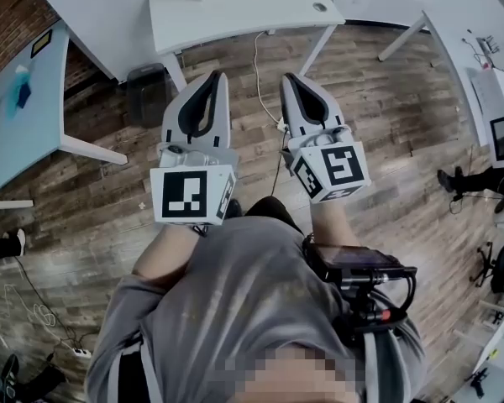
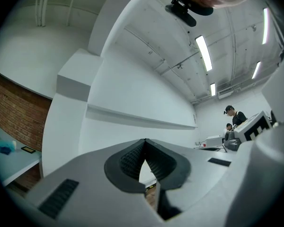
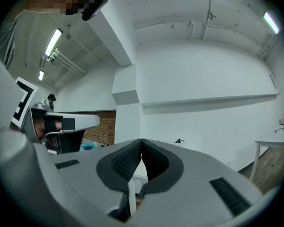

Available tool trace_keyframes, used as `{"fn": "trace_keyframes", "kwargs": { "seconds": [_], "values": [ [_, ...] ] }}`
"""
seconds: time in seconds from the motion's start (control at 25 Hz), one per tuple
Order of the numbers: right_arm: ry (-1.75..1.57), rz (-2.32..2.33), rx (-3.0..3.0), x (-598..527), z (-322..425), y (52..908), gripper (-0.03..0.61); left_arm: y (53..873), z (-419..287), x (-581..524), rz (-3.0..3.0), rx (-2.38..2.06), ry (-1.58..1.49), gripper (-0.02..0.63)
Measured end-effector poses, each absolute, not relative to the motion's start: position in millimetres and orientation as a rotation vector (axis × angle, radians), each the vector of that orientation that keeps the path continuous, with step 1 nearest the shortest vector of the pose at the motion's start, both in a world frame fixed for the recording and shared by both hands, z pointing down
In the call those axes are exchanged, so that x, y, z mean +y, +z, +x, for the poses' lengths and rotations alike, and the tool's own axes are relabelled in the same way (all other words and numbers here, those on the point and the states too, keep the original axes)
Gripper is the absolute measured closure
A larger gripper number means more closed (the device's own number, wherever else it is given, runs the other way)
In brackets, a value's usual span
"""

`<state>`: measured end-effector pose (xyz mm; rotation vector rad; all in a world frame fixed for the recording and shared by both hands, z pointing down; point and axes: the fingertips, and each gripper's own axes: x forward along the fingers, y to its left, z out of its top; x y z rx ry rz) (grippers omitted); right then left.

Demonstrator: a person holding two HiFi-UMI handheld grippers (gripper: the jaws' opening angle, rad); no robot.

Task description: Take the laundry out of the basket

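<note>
The left gripper [image 1: 220, 75], a grey two-jaw tool bearing a black-and-white marker cube, is held with its jaws closed tip to tip. In the left gripper view its dark ribbed pads [image 2: 129, 159] are seen to meet at the tip, and nothing is gripped between them. The right gripper [image 1: 287, 79], of the same make, is held beside it but apart from it. It is likewise closed, with its ribbed pads [image 3: 121, 161] brought together at the tip and empty. Beyond both sets of fingertips a white rectangular table [image 1: 235, 11] is seen. A dark plastic bin [image 1: 145, 91] stands on the floor to the left of the left fingers. A white cable [image 1: 258, 57] is laid over the brown wooden plank floor [image 1: 386, 116], ahead of the gap between the two grippers. The laundry and the basket are shown in no view.
</note>
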<state>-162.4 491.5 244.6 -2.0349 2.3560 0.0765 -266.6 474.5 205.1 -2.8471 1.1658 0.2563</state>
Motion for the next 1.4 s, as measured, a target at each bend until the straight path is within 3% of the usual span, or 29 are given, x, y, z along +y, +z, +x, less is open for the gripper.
{"fn": "trace_keyframes", "kwargs": {
  "seconds": [0.68,1.4],
  "values": [
    [-0.011,-2.033,2.341,383,-105,271,0.572,239,-206,364,-2.891,1.171,0.105,0.606],
    [0.055,-1.916,2.378,241,-9,246,0.571,211,-105,228,-2.788,1.223,0.107,0.606]
  ]
}}
